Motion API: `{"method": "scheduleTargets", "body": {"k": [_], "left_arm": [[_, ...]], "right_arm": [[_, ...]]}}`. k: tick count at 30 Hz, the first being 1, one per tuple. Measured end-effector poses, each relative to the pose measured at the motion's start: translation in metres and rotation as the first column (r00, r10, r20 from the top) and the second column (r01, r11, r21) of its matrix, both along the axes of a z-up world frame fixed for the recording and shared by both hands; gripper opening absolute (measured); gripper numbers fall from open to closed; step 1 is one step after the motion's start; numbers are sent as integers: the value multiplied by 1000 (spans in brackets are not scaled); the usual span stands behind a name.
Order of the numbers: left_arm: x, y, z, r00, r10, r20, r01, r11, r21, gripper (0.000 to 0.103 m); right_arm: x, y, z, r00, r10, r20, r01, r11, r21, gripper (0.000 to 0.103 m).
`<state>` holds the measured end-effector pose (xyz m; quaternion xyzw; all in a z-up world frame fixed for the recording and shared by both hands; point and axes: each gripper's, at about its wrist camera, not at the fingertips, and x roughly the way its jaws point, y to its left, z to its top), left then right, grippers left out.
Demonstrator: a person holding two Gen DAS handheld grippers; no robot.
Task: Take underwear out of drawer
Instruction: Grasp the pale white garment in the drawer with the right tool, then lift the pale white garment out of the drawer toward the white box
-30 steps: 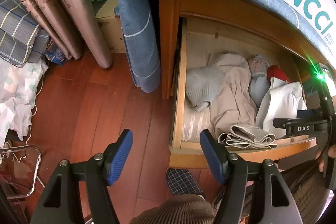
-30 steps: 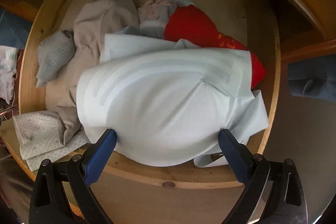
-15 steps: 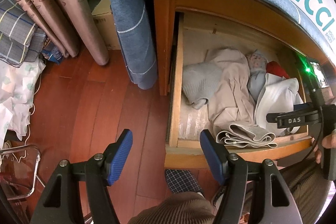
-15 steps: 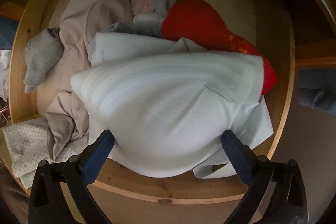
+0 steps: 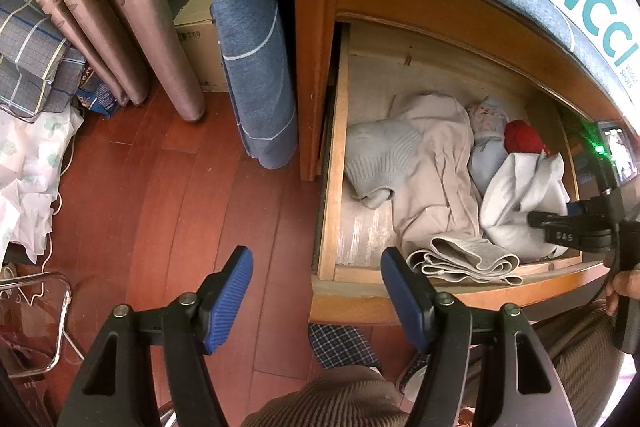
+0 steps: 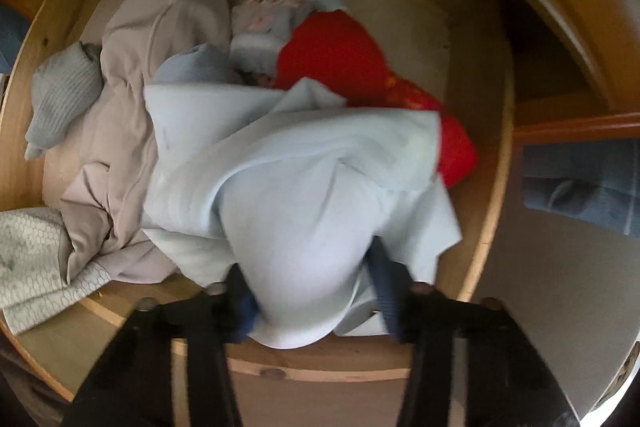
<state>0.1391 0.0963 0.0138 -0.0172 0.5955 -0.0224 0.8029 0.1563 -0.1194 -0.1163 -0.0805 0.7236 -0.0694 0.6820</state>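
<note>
We find the right gripper (image 6: pixel 312 303) closing, pads pinching the pale blue underwear (image 6: pixel 304 195) in the open drawer (image 5: pixel 334 163), while the left gripper (image 5: pixel 316 295) stands spread, empty, over the floor (image 5: pixel 168 195).

Left view: you look down from higher up, over the floor (image 5: pixel 168 187) beside the drawer (image 5: pixel 334 163).
Right view: you look down, very close above it.
Both see: the clothes inside.
</note>
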Motion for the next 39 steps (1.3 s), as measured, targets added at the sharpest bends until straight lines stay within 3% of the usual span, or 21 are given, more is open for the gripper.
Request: {"method": "scheduleTargets", "body": {"k": [2, 7, 22, 39], "left_arm": [[-1, -1, 1, 1000, -1, 3, 1, 1000, 2, 68], [-1, -1, 2, 1000, 3, 9, -3, 1000, 3, 68], [-1, -4, 5, 1000, 3, 21, -3, 1000, 22, 68], [-2, -1, 6, 1000, 12, 26, -13, 1000, 10, 68]], "right_arm": [[-2, -1, 6, 1000, -10, 17, 10, 1000, 9, 20], [-6, -7, 18, 999, -22, 45, 21, 999, 35, 15], [-54, -22, 55, 983, -70, 168, 50, 992, 116, 13], [-70, -37, 141, 955, -81, 286, 27, 982, 186, 12]]}}
